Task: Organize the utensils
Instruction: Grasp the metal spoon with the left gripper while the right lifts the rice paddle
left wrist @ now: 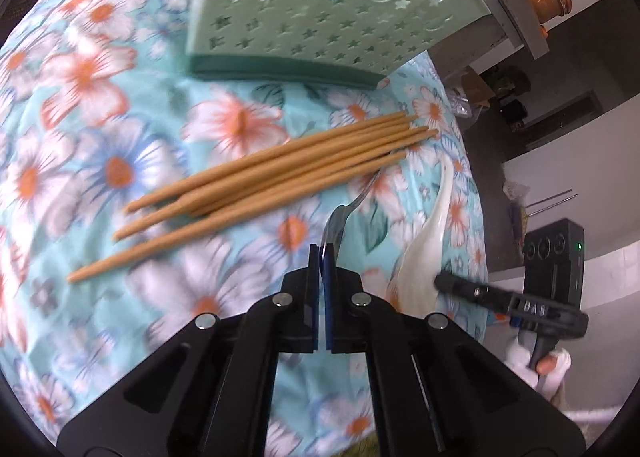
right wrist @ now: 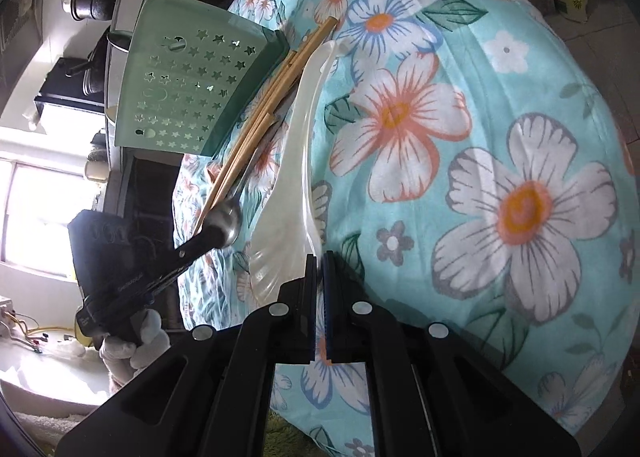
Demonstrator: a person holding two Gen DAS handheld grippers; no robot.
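chopsticks of tan bamboo (left wrist: 264,185), tapered and lying in a loose sheaf, rest on the bench under a turquoise cloth printed with white, orange and blue flowers (left wrist: 92,105). a pale green plastic holder pierced with star cut-outs (left wrist: 320,17) stands just beyond them. a silver metal spoon (left wrist: 348,205) lies beside the sheaf, its bowl pinched in the left claw (left wrist: 323,257), whose jaws are closed on it. a long white plastic rice scoop (right wrist: 296,161) lies near the spoon; the right claw (right wrist: 319,261) is closed on the edge of its ribbed paddle. white letters reading "das" show on the right claw's black arm in the left view.
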